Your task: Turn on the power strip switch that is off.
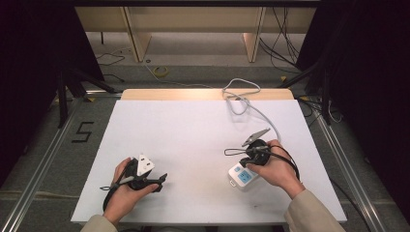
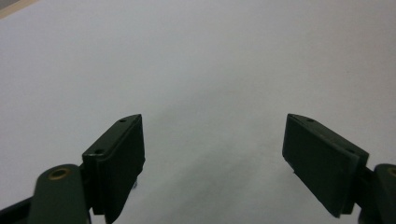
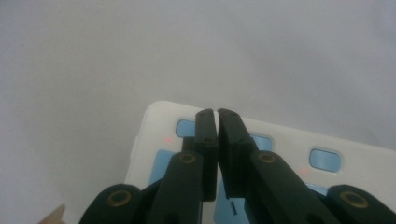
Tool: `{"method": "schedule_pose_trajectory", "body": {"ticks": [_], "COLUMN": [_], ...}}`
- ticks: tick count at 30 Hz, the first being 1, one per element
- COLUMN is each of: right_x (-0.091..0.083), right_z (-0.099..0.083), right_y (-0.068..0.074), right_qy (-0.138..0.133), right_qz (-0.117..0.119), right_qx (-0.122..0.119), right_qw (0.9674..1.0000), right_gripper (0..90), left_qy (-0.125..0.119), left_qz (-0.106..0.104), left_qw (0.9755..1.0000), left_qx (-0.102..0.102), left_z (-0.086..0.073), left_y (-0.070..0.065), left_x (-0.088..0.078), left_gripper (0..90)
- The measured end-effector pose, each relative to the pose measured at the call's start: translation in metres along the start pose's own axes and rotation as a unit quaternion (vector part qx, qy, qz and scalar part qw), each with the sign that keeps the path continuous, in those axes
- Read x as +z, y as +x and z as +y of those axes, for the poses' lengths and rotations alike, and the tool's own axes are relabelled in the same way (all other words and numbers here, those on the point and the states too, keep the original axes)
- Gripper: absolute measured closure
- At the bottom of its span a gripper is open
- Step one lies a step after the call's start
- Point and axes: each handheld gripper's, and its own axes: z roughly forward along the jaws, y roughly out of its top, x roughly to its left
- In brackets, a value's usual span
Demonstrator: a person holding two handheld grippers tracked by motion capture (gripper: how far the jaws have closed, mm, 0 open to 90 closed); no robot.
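A white power strip (image 1: pixel 241 177) with blue sockets lies at the front right of the white table (image 1: pixel 193 130). Its white cable (image 1: pixel 263 116) runs to the back edge and loops there. My right gripper (image 1: pixel 245 164) is held over the strip's near end. In the right gripper view this right gripper (image 3: pixel 217 114) is shut, its jaws pressed together with nothing between them, just above the strip (image 3: pixel 280 140) beside a blue switch (image 3: pixel 325 158). My left gripper (image 1: pixel 162 180) rests at the front left. The left gripper (image 2: pixel 214 120) stands wide open over bare table.
Around the table is grey floor with a black "5" mark (image 1: pixel 82 131) at the left, loose cables and a yellow tape roll (image 1: pixel 161 71) behind. Wooden furniture legs (image 1: pixel 138 38) stand at the back. Dark curtains flank both sides.
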Motion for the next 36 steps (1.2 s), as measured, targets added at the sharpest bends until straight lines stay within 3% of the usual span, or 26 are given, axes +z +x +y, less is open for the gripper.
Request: {"method": "schedule_pose_trajectory", "body": {"ticks": [19, 26, 31, 36], "right_x": [-0.019, -0.027, -0.028, -0.032], "right_z": [-0.028, -0.047, -0.057, -0.072], "right_y": [-0.005, -0.014, -0.015, -0.019], "right_qy": [-0.061, -0.089, -0.101, -0.136], "right_qz": [-0.023, -0.036, -0.046, -0.058], "right_qx": [0.031, 0.060, 0.064, 0.080], "right_qw": [0.9974, 0.9936, 0.9917, 0.9858], "right_gripper": [74.7, 67.4, 62.7, 55.7], "left_qy": [0.004, 0.004, 0.006, 0.005], "left_qz": [-0.001, -0.003, -0.004, -0.003], "left_qw": [1.0000, 1.0000, 1.0000, 1.0000], "left_qx": [0.001, -0.003, -0.005, -0.006], "left_z": [-0.002, -0.002, -0.002, -0.003], "left_y": [0.000, 0.000, 0.000, 0.000], "left_x": [0.001, 0.001, 0.001, 0.001], "left_gripper": [21.0, 20.9, 20.9, 20.9]}}
